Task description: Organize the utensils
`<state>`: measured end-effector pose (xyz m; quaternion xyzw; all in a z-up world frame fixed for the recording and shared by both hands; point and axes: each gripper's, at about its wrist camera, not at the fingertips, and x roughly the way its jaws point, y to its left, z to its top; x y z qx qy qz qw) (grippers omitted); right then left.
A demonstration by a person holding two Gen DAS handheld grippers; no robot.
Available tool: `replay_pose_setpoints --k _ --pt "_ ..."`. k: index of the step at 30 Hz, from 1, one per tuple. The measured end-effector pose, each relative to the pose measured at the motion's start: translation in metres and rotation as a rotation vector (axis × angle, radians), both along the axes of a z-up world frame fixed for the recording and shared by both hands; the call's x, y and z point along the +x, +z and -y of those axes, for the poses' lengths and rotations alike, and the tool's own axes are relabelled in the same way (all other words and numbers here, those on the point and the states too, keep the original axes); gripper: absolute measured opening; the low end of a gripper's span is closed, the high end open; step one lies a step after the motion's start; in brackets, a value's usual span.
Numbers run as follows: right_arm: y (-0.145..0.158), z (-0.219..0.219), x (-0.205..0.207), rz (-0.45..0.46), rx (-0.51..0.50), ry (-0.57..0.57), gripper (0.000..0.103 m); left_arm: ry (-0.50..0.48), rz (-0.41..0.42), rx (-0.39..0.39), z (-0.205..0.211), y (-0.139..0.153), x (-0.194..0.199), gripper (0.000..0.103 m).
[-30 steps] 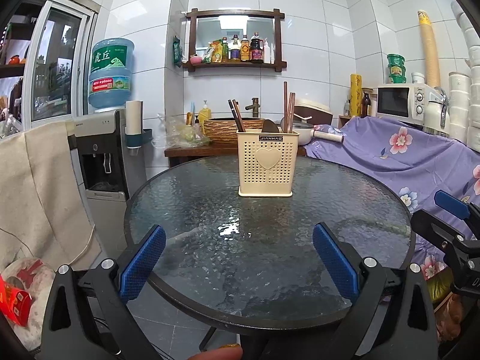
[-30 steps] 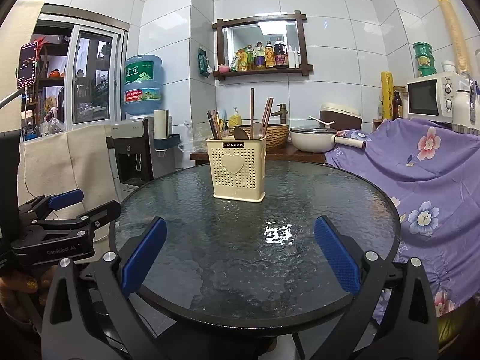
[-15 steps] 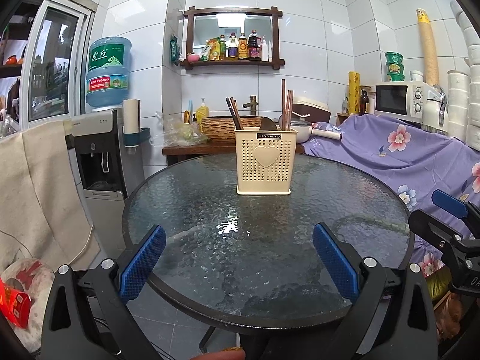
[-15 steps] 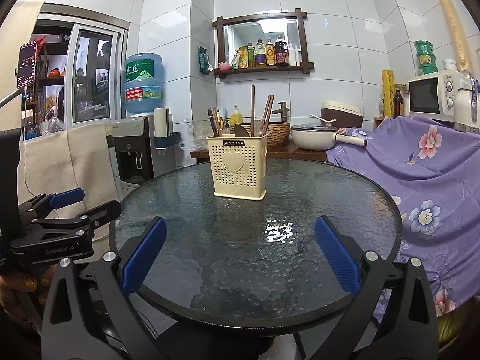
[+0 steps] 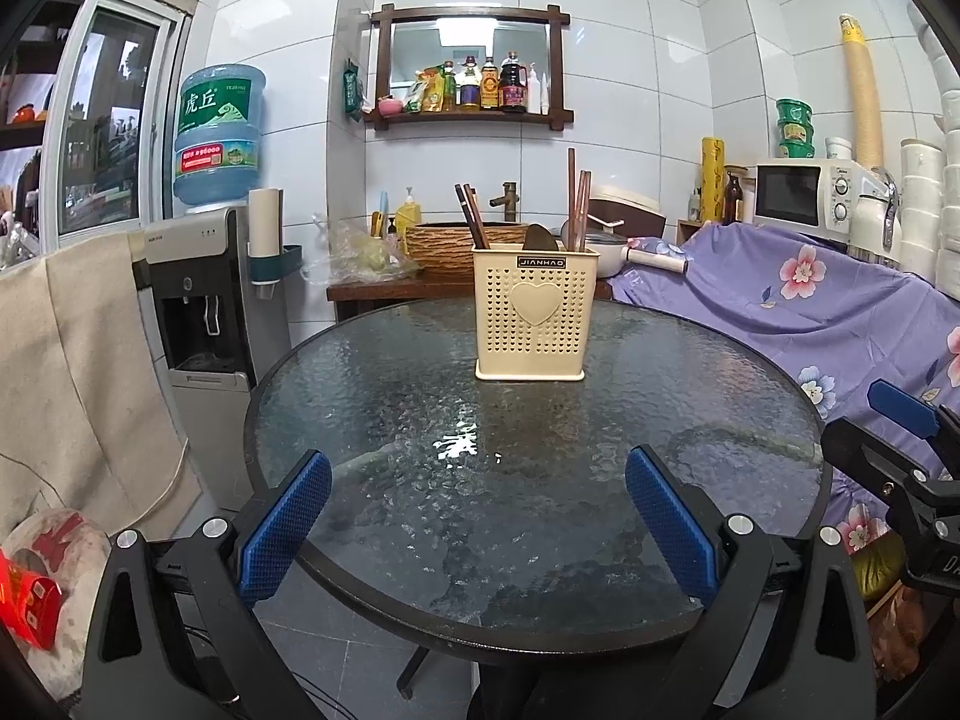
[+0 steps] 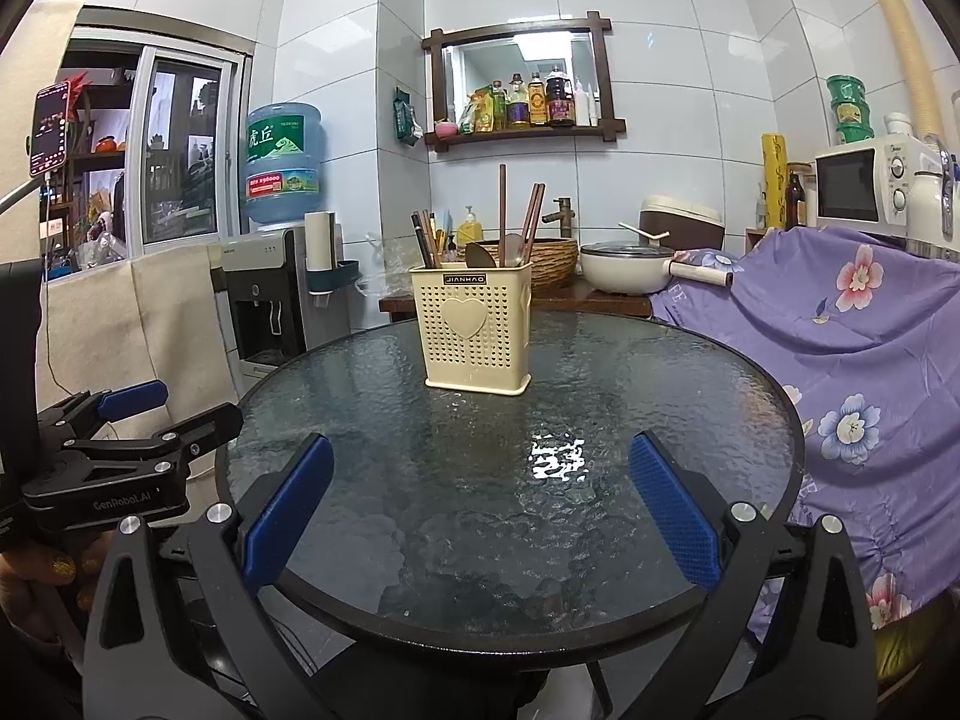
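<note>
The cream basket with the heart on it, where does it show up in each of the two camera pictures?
Left wrist view: the cream basket stands just right of centre, on the far half of the glass table.
Right wrist view: the same basket sits at centre, turned slightly so one side wall shows.
Shared landmark: the wooden wall shelf with bottles hangs above it in both.

Cool, even overhead light is filling the tiled room, and a ceiling lamp is showing up as a bright patch in the mirror on the back wall. That lamp is throwing a broken white glare spot onto the textured glass bench, seen in the right wrist view too. Both fisheye views are bending the walls at the edges and darkening into black corners, while the centre is staying sharp.
</note>
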<state>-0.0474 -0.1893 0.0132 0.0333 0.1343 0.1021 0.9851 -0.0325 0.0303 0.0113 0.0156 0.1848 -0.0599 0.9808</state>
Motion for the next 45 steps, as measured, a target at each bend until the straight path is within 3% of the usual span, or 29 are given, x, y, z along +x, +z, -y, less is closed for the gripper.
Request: replay_pose_setpoints --k 45 --pt "-0.0046 -0.0077 -0.0004 -0.021 -0.002 0.013 0.097 0.006 -0.032 0.026 0.0033 -0.0070 0.0031 0.097"
